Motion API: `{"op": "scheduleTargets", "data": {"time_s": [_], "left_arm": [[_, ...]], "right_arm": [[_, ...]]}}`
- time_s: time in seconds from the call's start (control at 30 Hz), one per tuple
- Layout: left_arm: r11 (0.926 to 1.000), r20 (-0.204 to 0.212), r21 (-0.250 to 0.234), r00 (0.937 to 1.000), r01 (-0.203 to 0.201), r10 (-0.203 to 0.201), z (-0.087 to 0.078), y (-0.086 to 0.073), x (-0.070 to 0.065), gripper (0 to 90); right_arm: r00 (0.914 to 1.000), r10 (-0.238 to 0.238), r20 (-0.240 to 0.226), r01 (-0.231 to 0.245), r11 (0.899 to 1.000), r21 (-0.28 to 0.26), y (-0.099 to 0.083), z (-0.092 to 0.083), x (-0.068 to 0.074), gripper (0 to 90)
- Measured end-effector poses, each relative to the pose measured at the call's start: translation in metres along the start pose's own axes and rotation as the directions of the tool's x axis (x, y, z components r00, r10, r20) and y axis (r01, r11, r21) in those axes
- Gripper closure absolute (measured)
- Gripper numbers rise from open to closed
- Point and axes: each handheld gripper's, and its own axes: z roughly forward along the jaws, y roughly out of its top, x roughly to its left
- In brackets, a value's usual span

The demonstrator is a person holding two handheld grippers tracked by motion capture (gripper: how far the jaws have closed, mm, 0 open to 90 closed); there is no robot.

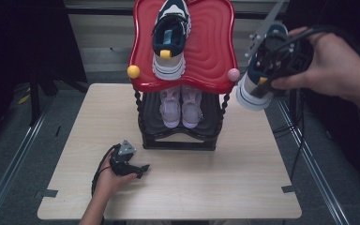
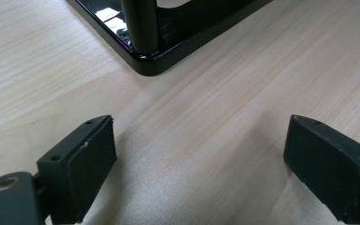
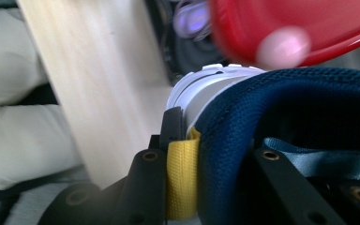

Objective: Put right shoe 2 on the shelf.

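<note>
A navy and white sneaker [image 1: 253, 91] hangs in the air just right of the shoe rack's red top shelf [image 1: 211, 51]. My right gripper [image 1: 267, 70] is shut on its heel. In the right gripper view the jaws clamp the navy heel collar [image 3: 281, 108] beside a yellow pull tab [image 3: 180, 178], with the right gripper [image 3: 215, 154] close under the red shelf [image 3: 309, 28]. Its matching sneaker [image 1: 170, 40] stands on the red shelf. My left gripper [image 1: 136, 171] rests on the table in front of the rack, open, with bare wood between its jaws [image 2: 199, 159].
A pair of pale pink shoes [image 1: 181, 107] sits on the black lower shelf. The shelf's front corners carry a yellow knob [image 1: 133, 71] and a pink knob [image 1: 233, 74]. The rack's black base corner [image 2: 154, 56] lies just ahead of the left gripper. The wooden table [image 1: 215, 187] spreads around it.
</note>
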Motion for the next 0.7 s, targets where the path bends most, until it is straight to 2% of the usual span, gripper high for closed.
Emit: {"op": "scheduleTargets", "data": {"time_s": [0.03, 0.07, 0.1, 0.2, 0.23, 0.27, 0.37, 0.4, 0.43, 0.53, 0.57, 0.6, 0.7], "left_arm": [[1.0, 0.0, 0.0, 1.0, 0.0, 0.0, 0.0, 0.0, 0.0, 9.0], [1.0, 0.0, -0.002, 1.0, -0.001, 0.001, 0.0, 0.0, 0.0, 9.0], [1.0, 0.0, -0.002, 1.0, -0.001, 0.001, 0.0, 0.0, 0.0, 9.0], [1.0, -0.004, -0.005, 1.0, 0.0, 0.0, 0.0, 0.0, 0.0, 9.0], [1.0, -0.004, -0.005, 1.0, 0.0, 0.0, 0.0, 0.0, 0.0, 9.0], [1.0, -0.003, -0.005, 1.0, -0.001, 0.001, 0.0, 0.0, 0.0, 9.0], [1.0, -0.001, -0.002, 1.0, -0.002, 0.002, 0.0, 0.0, 0.0, 9.0], [1.0, -0.001, -0.002, 1.0, -0.001, 0.001, 0.0, 0.0, 0.0, 9.0], [1.0, 0.0, 0.0, 1.0, 0.001, -0.001, 0.0, 0.0, 0.0, 9.0], [1.0, 0.0, -0.001, 1.0, 0.001, -0.001, 0.0, 0.0, 0.0, 9.0], [1.0, 0.0, -0.001, 1.0, 0.001, -0.001, 0.0, 0.0, 0.0, 9.0], [1.0, 0.0, -0.001, 1.0, 0.001, -0.001, 0.0, 0.0, 0.0, 9.0], [1.0, 0.0, -0.001, 1.0, 0.001, -0.001, 0.0, 0.0, 0.0, 9.0]], "right_arm": [[1.0, 0.0, 0.0, 0.0, 1.0, 0.0, 0.0, 0.0, 0.0, 74.3], [0.9987, -0.031, 0.041, 0.031, 0.999, 0.009, 0.012, -0.011, -0.002, 74.4], [0.9973, -0.049, 0.054, 0.048, 0.999, 0.022, 0.019, -0.015, -0.002, 74.4], [0.9931, -0.086, 0.079, 0.085, 0.996, 0.026, 0.036, -0.022, -0.005, 74.4], [0.9931, -0.086, 0.079, 0.085, 0.996, 0.026, 0.036, -0.022, -0.005, 74.4], [0.9864, -0.133, 0.097, 0.13, 0.991, 0.034, 0.048, -0.022, -0.008, 74.4], [0.9859, -0.143, 0.087, 0.143, 0.99, 0.009, 0.057, -0.02, -0.012, 74.4], [0.9806, -0.179, 0.08, 0.179, 0.984, 0.01, 0.066, -0.016, -0.016, 74.3], [0.9806, -0.179, 0.08, 0.179, 0.984, 0.01, 0.066, -0.016, -0.016, 74.3], [0.972, -0.222, 0.078, 0.221, 0.975, 0.011, 0.08, -0.004, -0.023, 74.3], [0.972, -0.222, 0.078, 0.221, 0.975, 0.011, 0.08, -0.004, -0.023, 74.3], [0.9682, -0.241, 0.068, 0.24, 0.971, 0.013, 0.085, 0.001, -0.026, 74.0], [0.9633, -0.261, 0.064, 0.261, 0.965, 0.004, 0.092, 0.008, -0.03, 74.0]]}}
